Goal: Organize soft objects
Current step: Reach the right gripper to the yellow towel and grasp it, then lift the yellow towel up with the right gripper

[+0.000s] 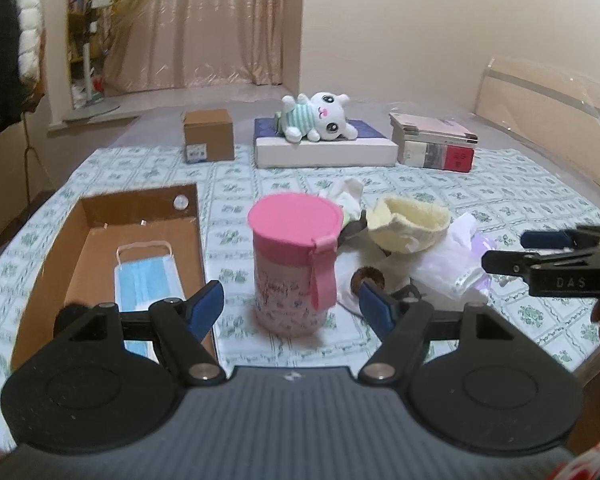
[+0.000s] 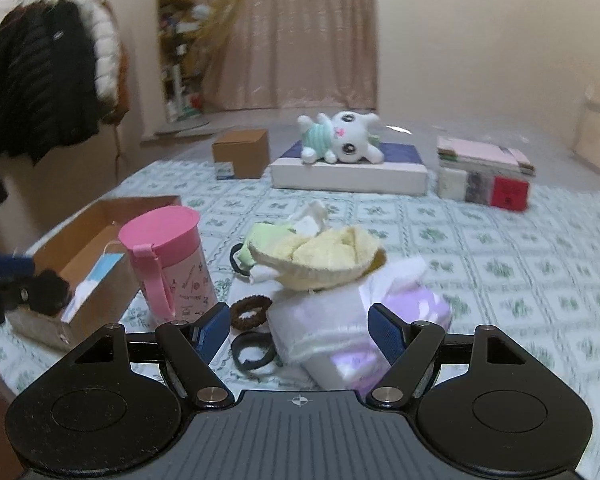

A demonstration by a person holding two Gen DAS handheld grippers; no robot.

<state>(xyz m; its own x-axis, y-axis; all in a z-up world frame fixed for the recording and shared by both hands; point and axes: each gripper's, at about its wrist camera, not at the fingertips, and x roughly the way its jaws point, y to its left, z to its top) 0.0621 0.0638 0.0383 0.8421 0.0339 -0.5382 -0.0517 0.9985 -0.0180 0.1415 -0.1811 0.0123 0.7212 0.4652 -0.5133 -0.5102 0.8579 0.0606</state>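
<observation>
A heap of soft things lies mid-table: a yellow fuzzy cloth point(image 2: 332, 258) point(image 1: 412, 220), a white and lilac tissue pack point(image 2: 352, 328) point(image 1: 456, 268), a brown hair tie point(image 2: 252, 312) and a black band point(image 2: 252, 354). A blue face mask point(image 1: 148, 280) lies in the open cardboard box point(image 1: 60, 256) point(image 2: 80, 240). My left gripper point(image 1: 292, 308) is open and empty, just before a pink lidded cup point(image 1: 296, 264) point(image 2: 168, 260). My right gripper point(image 2: 300, 332) is open around the near end of the tissue pack, and it also shows at the right of the left wrist view point(image 1: 512, 248).
A white plush rabbit point(image 1: 320, 118) point(image 2: 340, 138) lies on a flat white box point(image 1: 324, 148) at the back. A small brown carton point(image 1: 208, 134) stands left of it, stacked books point(image 1: 436, 144) to the right. A green-patterned cloth point(image 1: 380, 188) covers the table. Coats hang at far left.
</observation>
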